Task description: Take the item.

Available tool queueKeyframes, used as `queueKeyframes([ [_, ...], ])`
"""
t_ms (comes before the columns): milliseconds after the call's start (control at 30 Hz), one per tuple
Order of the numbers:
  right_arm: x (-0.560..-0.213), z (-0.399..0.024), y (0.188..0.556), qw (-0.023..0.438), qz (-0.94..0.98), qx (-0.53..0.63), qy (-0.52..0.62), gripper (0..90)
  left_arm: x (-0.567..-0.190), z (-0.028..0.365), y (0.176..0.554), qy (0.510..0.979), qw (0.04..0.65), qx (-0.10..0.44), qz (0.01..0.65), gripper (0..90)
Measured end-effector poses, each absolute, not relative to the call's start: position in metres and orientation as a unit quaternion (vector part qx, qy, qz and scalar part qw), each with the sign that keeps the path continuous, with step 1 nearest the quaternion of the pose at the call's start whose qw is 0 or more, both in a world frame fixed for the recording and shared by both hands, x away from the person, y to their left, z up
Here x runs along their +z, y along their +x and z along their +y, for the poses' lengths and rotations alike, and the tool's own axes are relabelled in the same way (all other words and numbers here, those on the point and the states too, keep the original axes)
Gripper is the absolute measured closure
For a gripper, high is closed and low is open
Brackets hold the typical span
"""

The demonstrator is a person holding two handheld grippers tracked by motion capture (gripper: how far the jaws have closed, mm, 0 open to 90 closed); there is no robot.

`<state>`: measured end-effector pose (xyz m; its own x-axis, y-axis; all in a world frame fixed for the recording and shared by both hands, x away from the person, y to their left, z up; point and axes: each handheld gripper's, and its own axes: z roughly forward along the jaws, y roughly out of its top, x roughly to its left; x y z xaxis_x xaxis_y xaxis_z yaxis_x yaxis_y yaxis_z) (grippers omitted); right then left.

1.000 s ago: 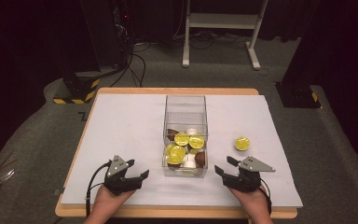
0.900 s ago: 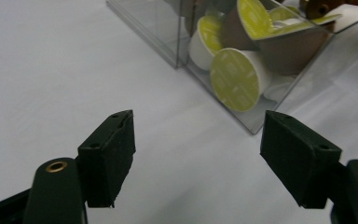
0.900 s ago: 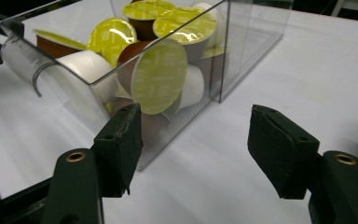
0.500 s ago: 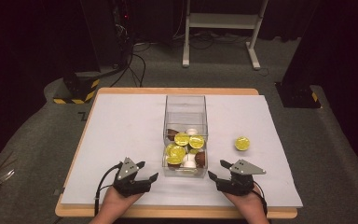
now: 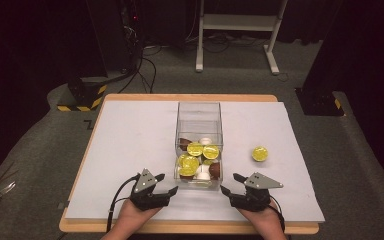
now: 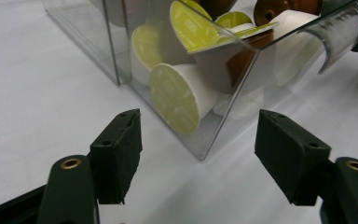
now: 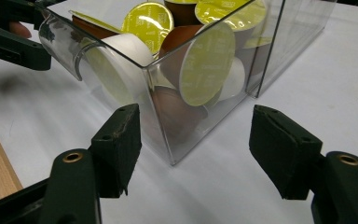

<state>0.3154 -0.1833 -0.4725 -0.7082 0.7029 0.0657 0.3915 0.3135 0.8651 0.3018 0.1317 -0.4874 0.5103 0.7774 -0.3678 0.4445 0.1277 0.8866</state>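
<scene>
Faint print shows on the yellow-green lids of the capsules in the clear box, too blurred to read.

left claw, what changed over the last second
The left claw slid in toward the near left corner of the clear box; its jaws have just been closing a little, still open with nothing pressed. The right claw, open at the other corner, the box and the loose yellow-lidded capsule stayed put.

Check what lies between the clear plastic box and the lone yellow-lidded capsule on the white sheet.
Nothing: in the high view, bare white sheet separates the clear plastic box from the yellow-lidded capsule.
</scene>
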Motion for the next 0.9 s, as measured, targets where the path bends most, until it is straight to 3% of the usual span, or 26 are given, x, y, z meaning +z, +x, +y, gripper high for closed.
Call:
queueKeyframes([
  [467, -0.471, -0.165, 0.316, 0.168, 0.797, 0.474, 0.334, 37.5, -0.486, 0.125, 0.300, 0.622, 0.602, 0.158, 0.474, 46.7],
  [767, -0.472, -0.159, 0.318, 0.164, 0.800, 0.476, 0.325, 48.7, -0.489, 0.122, 0.295, 0.623, 0.604, 0.165, 0.468, 56.7],
  [900, -0.472, -0.159, 0.318, 0.166, 0.801, 0.476, 0.324, 49.3, -0.486, 0.120, 0.292, 0.620, 0.613, 0.168, 0.460, 61.3],
])
